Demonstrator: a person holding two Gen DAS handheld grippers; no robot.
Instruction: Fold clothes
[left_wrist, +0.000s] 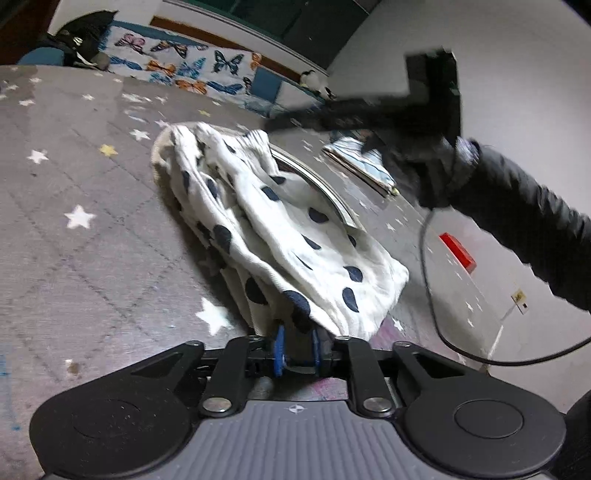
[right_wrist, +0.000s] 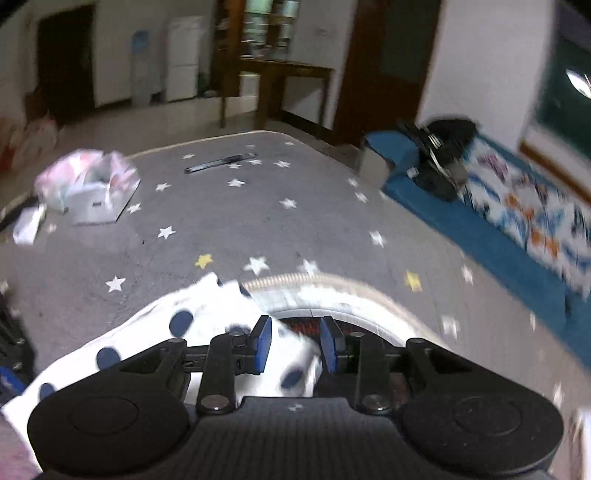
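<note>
A white garment with navy dots (left_wrist: 280, 229) lies bunched on a star-patterned grey table (left_wrist: 92, 192). At 6 o'clock, the left claw (left_wrist: 297, 349) stands slightly spread at its hem; the right claw (right_wrist: 295, 345) hovers spread above it.

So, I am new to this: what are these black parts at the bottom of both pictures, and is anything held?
Each picture comes from a camera mounted on a hand-held gripper, which a person carries; the black parts are its body. The left view shows the left hand-held gripper with the spotted cloth between its blue pads; whether they still pinch it is unclear. The right hand-held gripper is open above the same cloth, holding nothing. The cloth lies on a grey starry cover.
</note>
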